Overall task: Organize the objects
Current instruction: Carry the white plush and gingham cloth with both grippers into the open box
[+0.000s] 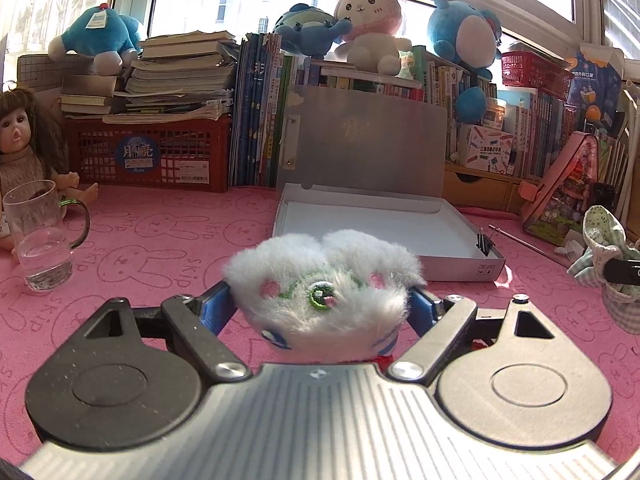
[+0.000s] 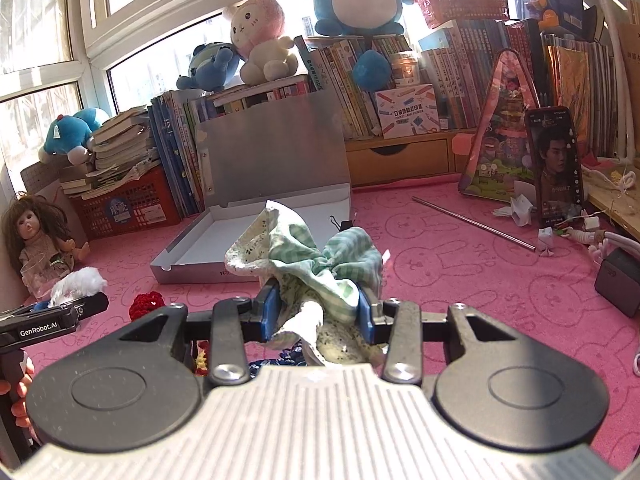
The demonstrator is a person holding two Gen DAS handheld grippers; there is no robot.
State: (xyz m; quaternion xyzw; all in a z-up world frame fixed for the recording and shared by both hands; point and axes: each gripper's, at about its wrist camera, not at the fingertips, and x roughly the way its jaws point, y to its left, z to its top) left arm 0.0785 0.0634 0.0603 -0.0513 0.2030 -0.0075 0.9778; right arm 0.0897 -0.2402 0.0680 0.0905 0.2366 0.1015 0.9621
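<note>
Two loads in hand, one per gripper. Left gripper has its jaws set wide and clamped on a white plush; the pile bulges past both pads. Right gripper is narrower, pinching a bunched green cloth, loose ends hanging below the pads. Both are clear of the pink mat, short of the open box, which lies straight ahead, lid upright against the books, tray bare but for a binder clip at one corner.

Likely step: carry both to the tray.
- Clear the near wall before lowering.
- Set plush toward the clip-free side.
- Cloth tails may snag the rim; lift higher.
- Release one at a time.
- Keep away from the glass.
</note>
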